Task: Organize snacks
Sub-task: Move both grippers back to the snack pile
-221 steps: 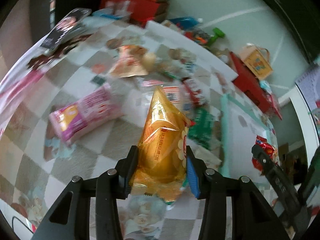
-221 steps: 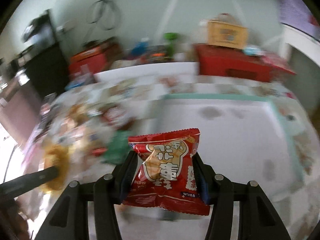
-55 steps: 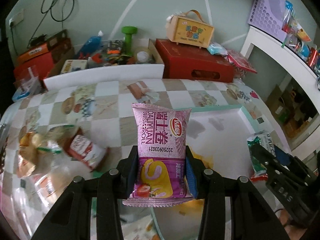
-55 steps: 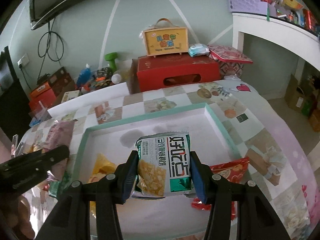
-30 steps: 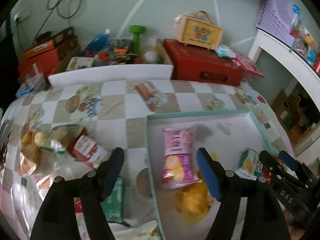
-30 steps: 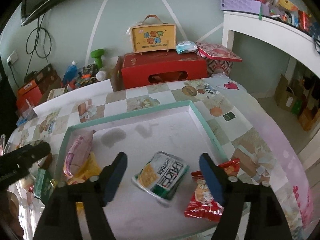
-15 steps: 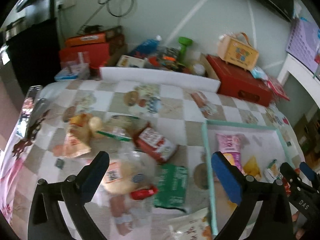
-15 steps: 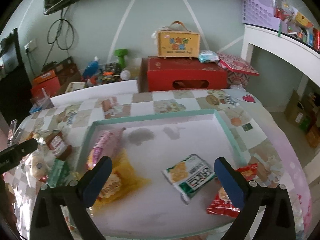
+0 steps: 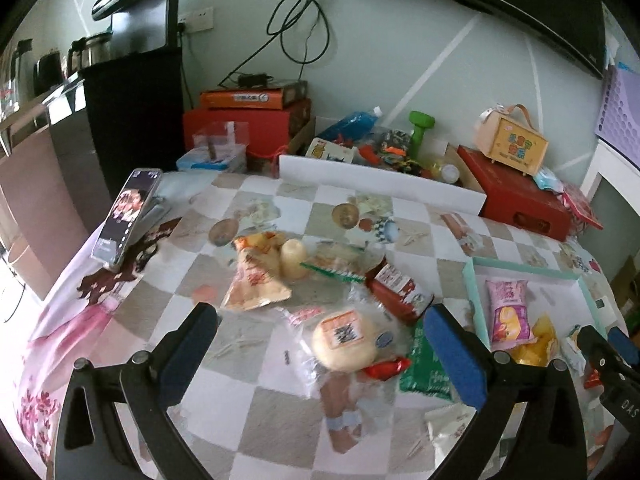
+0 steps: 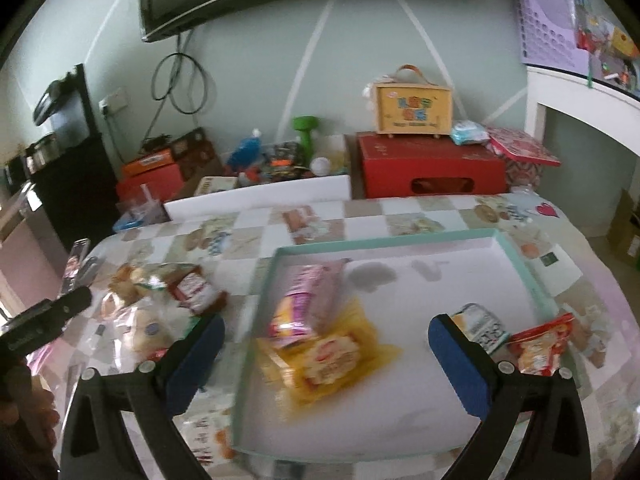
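Four packets already lie in the teal-rimmed tray (image 10: 524, 270) at the right of the checked tablecloth (image 9: 248, 392): a pink wafer-roll pack (image 10: 304, 300) over a yellow bag (image 10: 332, 354) by the left wall, a green pack (image 10: 482, 326) and a red bag (image 10: 540, 344) at the right rim. I judge they were dropped in loosely, so sorting is only partly done. Both my left gripper (image 9: 320, 348) and right gripper (image 10: 326, 350) gape wide with nothing between the pads, the left hanging over the unsorted pile, nearest a wrapped round bun (image 9: 344, 340), likely my next pick.
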